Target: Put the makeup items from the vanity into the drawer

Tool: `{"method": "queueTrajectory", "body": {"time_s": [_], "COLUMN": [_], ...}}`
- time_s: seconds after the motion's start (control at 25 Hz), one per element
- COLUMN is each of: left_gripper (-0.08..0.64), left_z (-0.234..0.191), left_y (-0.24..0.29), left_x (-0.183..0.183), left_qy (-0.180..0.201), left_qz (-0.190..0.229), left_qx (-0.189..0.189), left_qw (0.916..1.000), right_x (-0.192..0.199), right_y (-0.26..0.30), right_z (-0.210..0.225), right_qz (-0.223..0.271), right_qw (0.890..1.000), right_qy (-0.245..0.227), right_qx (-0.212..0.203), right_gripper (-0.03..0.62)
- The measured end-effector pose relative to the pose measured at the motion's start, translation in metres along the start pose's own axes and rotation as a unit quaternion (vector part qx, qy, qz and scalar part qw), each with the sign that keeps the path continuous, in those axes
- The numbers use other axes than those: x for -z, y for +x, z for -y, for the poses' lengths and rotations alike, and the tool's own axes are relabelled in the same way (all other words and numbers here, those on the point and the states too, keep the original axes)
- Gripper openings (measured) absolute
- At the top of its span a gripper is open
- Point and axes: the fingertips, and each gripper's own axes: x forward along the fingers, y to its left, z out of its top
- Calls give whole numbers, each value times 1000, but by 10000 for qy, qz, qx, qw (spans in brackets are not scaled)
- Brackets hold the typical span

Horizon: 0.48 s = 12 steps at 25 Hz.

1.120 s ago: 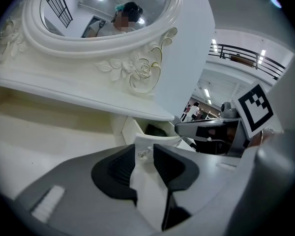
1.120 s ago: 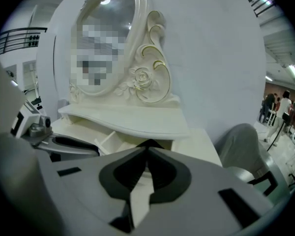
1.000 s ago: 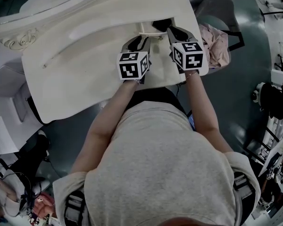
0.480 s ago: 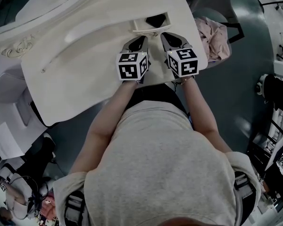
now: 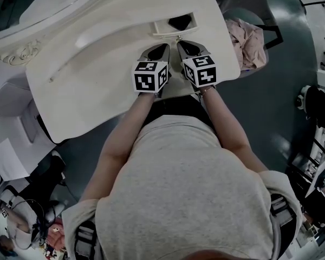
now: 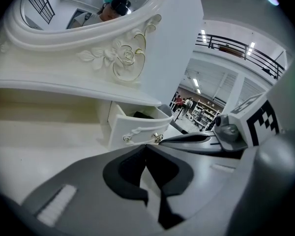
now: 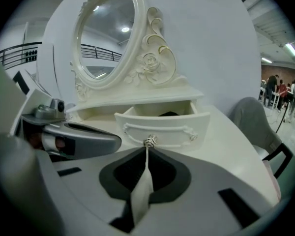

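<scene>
Under mirror (image 7: 105, 33), at back of cream surface (image 5: 97, 64): drawer (image 7: 162, 127), standing open, knob (image 7: 149, 141) on its front. Inside drawer: dark item (image 5: 180, 21), mostly hidden behind drawer front, kind not made out. Directly before drawer front, side by side: left gripper (image 6: 146, 145), jaws closed together, nothing held; right gripper (image 7: 147, 149), jaws likewise closed and empty, tips right at knob, contact unclear. Right of surface: grey chair (image 5: 249, 10) with pink cloth (image 5: 249, 45), partly cut off by surface edge. Distant shelving and people, too small to detail.
</scene>
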Motion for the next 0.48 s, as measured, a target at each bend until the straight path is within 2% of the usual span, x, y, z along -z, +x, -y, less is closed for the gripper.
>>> {"method": "queueTrajectory", "body": {"time_s": [0.28, 0.48], "left_gripper": [10, 9], "left_z": [-7, -13], "left_y": [-1, -1], "left_x": [-9, -12], "left_qy": [-57, -58], "left_qz": [165, 203], "left_qx": [4, 20], "left_qw": [9998, 9998], "right_x": [-4, -11], "right_y": [6, 13], "right_z": [11, 20], "right_qz": [-6, -38], "right_qw": [9997, 9998], "right_qy": [7, 39], "right_qx": [233, 182], "right_gripper": [15, 14]}}
